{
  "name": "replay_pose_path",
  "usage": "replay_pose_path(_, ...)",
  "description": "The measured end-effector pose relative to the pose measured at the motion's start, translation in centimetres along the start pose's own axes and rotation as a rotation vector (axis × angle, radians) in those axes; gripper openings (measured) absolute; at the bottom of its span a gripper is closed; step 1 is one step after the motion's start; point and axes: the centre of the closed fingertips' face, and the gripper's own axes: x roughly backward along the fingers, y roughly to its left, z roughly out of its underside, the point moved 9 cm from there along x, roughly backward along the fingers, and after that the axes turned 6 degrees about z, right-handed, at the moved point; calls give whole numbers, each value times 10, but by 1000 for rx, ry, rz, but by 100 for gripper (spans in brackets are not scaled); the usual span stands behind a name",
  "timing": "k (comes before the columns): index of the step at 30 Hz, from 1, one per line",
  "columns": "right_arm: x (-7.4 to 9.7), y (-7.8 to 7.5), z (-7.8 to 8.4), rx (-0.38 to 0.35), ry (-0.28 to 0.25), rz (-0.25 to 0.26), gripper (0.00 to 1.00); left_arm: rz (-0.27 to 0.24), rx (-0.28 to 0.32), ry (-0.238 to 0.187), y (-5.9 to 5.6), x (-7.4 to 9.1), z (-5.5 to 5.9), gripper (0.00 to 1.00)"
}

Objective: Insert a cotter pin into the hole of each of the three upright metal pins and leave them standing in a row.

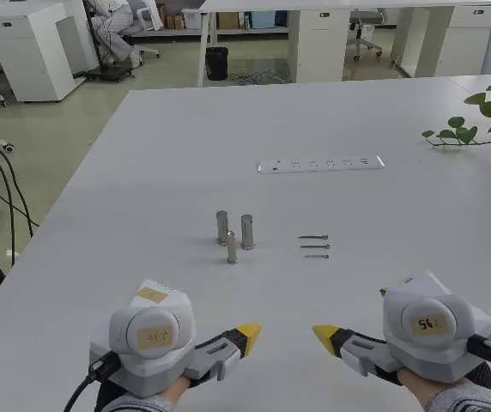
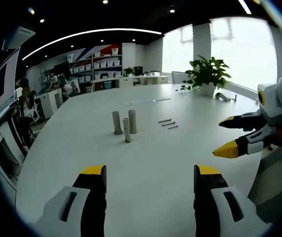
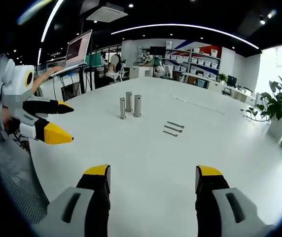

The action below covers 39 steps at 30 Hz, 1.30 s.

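At the near left of the big white table (image 1: pixel 142 172), the left gripper (image 1: pixel 247 330) hangs just above the top, with its yellow tip pointing in toward the middle. In the left gripper view its two jaws stand wide apart, and you can see bare table between them. A bit farther out, near the middle of the table, stand the three metal pins (image 1: pixel 232 236). They are short grey posts, all upright. They stand close together in a little bunch: two side by side at the back and one just in front, between them. That is a small triangle and not a row. To the right of them, with a gap of bare table in between, lie the three cotter pins (image 1: pixel 315 246). They are thin and flat on the table, one behind the other, all pointing the same way, and they do not touch the metal pins. Far behind them a long white power strip (image 1: pixel 321 163) lies across the table. At the near right is the right gripper (image 1: pixel 324 333), also low over the table, with its yellow tip pointing in toward the left one. In the right gripper view its jaws are wide apart too, with bare table between them. Both grippers are well away from the metal pins and the cotter pins. At the far right edge of the table, a green plant (image 1: pixel 486 112) hangs its leaves over the top.
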Motion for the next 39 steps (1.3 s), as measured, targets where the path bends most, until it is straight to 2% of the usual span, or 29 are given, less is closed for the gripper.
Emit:
replay_pose_path(29,1,-2,1,-9,7,9,71,-11,4,10,0,1,1,74)
replay_pose_path(39,1,-1,-2,-23,-10,1,72,-12,1,12,0,1,0,74)
